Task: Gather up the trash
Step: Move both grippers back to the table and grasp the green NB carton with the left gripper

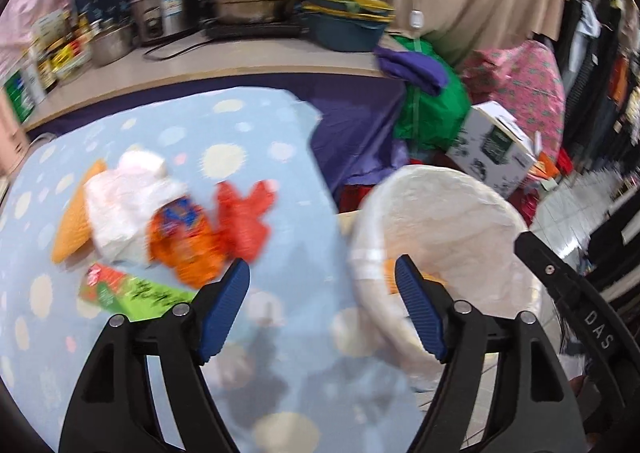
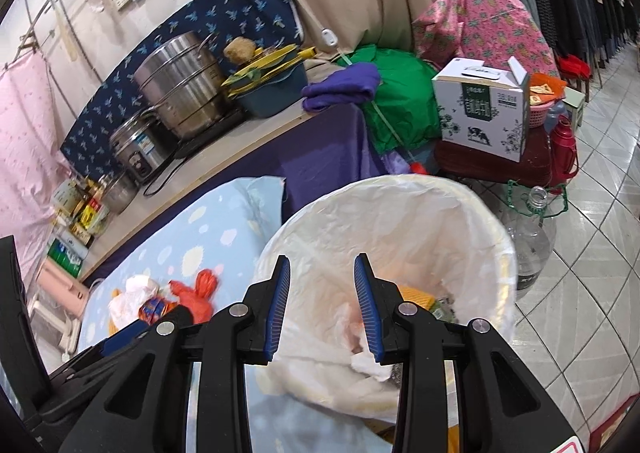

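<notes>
A heap of trash lies on the blue spotted cloth [image 1: 248, 157]: a white plastic bag [image 1: 124, 205], an orange snack wrapper [image 1: 184, 245], a red plastic bag [image 1: 244, 217], a green carton [image 1: 136, 293] and a yellow cone-shaped piece [image 1: 74, 221]. My left gripper [image 1: 322, 287] is open and empty, just right of the heap. A white-lined trash bin [image 2: 400, 221] stands beside the cloth and holds some trash. My right gripper [image 2: 322, 281] is open and empty over the bin's near rim. The heap also shows in the right wrist view [image 2: 160, 301].
A counter behind the cloth carries steel pots [image 2: 180, 85], a rice cooker [image 2: 136, 153], a teal basin [image 2: 272, 89] and bottles. Green and purple bundles [image 2: 396, 93], a printed box [image 2: 480, 109] and an empty plastic bottle [image 2: 528, 237] stand by the bin on the tiled floor.
</notes>
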`<state>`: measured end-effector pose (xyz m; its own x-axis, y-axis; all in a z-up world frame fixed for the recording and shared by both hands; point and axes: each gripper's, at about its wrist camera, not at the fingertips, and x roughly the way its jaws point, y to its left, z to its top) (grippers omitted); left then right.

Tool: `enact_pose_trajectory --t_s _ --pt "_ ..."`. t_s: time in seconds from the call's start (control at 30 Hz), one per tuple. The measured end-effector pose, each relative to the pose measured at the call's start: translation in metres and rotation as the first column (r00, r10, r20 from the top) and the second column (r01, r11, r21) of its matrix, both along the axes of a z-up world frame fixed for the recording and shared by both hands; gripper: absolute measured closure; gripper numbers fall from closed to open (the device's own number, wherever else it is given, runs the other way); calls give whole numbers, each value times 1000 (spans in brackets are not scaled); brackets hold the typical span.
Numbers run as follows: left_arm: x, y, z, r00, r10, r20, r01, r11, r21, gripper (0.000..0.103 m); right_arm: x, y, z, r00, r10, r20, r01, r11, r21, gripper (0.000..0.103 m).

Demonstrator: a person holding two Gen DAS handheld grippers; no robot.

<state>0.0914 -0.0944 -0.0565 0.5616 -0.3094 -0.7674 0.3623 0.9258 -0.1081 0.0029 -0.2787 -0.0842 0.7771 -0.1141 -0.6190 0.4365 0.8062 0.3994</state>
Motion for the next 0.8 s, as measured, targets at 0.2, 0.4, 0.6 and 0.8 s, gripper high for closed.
enact_pose_trajectory --t_s 0.2,0.4,0.6,0.8 --pt "28 59 -15 967 237 -92 -233 971 50 31 18 38 -4 997 77 -18 -78 997 -9 70" --pt "57 87 -41 876 433 -214 -422 902 98 31 29 65 -6 990 135 -39 -136 990 -26 70" --pt "68 85 -61 818 543 -190 -510 837 197 31 29 72 -7 987 153 -48 -155 987 -33 70" --pt "67 85 -67 809 569 -146 -520 809 275 31 29 75 -10 987 152 -52 -154 988 -26 70"
